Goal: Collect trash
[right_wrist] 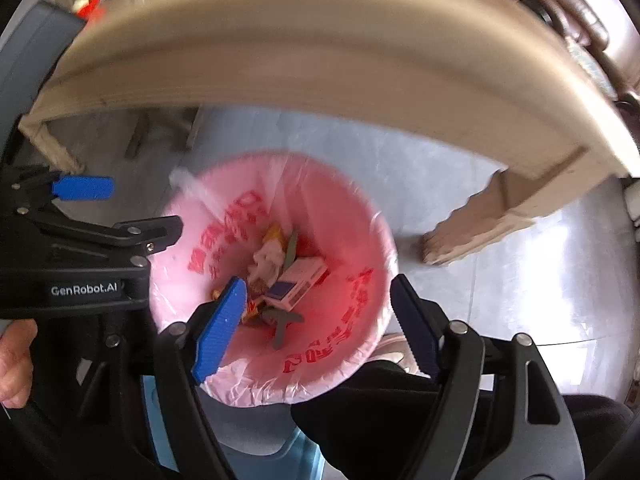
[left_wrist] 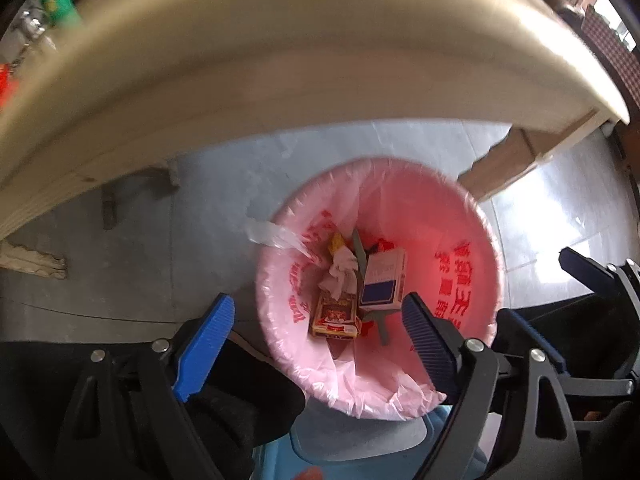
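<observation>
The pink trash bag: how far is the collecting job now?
Done: the pink trash bag already holds a white and blue box, a red box and crumpled tissue. In hand: nothing; the left tool and right tool are open above it. Remaining trash is not visible.

We are looking at a pale wooden table arching across the top of both views, its edge blurred. One carved table leg is standing on the grey tiled floor, which is catching a bright glare on the right. We are seeing a green bottle on the tabletop at the far left, and something red near it, too blurred to name. A light blue plastic stool is showing at the bottom edge. Dark brown upholstery is sitting beyond the table at the upper right
</observation>
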The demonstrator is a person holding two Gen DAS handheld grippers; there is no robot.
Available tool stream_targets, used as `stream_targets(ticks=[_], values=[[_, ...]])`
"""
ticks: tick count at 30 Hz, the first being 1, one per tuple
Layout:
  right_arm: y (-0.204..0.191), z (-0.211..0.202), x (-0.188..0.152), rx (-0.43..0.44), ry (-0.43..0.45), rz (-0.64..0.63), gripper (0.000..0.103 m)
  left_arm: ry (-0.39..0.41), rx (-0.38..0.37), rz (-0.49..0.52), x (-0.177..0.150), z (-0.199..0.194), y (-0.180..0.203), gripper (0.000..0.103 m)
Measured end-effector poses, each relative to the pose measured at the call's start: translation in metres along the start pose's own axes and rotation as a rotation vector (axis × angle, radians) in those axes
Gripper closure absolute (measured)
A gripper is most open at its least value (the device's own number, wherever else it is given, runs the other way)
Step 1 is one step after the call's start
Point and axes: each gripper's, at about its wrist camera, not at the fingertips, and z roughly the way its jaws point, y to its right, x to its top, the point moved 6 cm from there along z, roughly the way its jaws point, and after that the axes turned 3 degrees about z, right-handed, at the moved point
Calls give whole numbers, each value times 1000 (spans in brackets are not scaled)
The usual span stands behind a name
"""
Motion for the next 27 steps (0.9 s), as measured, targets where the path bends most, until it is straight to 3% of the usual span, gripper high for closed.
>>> stream_targets(ticks=[12,18,24,27], values=[[32,-181,34,-136,400,115,13,319,46,-18,16,-169,23,7],[50,-250,34,-153,529,158,8,443,78,-15,14,-237,35,7],[46,-293,24,-215,596,165,6,525,138,-62,6,-285,39,7],[47,-310,21,-236,626,188,6,561,133,-88,1,-306,37,7]])
